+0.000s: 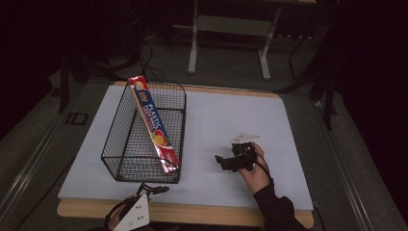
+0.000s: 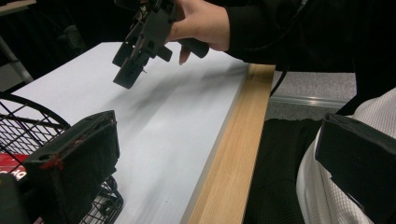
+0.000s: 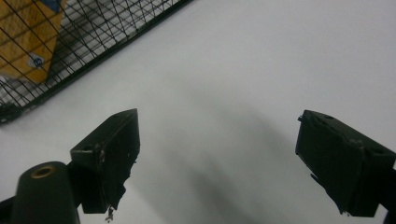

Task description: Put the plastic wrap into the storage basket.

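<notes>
A black wire basket (image 1: 144,139) stands on the left half of the white tabletop (image 1: 231,115). A long red and blue box of plastic wrap (image 1: 153,122) leans inside it, its top end poking over the far rim. To the right of the basket, a hand holds my right gripper (image 1: 221,163) low over the bare tabletop, pointing left toward the basket. Its jaws are open with nothing between them (image 3: 219,163). My left gripper (image 1: 153,188) sits at the table's front edge, just before the basket's near corner, open and empty (image 2: 215,158).
The wooden table edge (image 2: 233,154) runs under my left gripper. The basket's wire wall (image 3: 93,42) and the box's yellow end (image 3: 28,37) lie ahead-left of my right gripper. The right gripper (image 2: 140,46) hangs above the tabletop. A desk frame (image 1: 231,29) stands behind the table.
</notes>
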Available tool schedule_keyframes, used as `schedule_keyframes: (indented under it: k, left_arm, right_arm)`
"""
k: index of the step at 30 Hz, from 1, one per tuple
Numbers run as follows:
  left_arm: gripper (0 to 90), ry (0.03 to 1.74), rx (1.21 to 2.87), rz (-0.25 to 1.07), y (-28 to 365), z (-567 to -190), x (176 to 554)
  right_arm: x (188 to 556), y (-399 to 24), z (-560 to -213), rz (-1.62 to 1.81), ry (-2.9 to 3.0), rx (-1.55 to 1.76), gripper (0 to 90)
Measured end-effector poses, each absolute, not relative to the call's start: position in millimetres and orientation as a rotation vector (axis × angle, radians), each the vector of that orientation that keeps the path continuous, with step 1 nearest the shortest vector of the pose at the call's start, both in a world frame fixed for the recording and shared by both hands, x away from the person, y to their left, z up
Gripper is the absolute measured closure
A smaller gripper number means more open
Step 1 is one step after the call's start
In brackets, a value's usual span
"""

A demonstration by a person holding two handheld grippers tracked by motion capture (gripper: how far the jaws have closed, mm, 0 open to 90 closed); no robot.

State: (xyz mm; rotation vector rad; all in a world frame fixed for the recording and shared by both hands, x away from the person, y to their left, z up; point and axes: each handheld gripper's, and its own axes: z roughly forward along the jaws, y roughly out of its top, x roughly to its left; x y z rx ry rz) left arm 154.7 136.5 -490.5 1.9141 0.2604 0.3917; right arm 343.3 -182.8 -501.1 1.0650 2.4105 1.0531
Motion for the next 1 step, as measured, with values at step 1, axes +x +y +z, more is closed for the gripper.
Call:
schedule_keyframes:
  k: [1]
  left_arm:
    - [0.1,0.261,1.916,0.39,136.5,-490.6,154.6]
  right_arm:
    - [343.2,-182.4,-503.4,1.037,2.409,1.05,13.6]
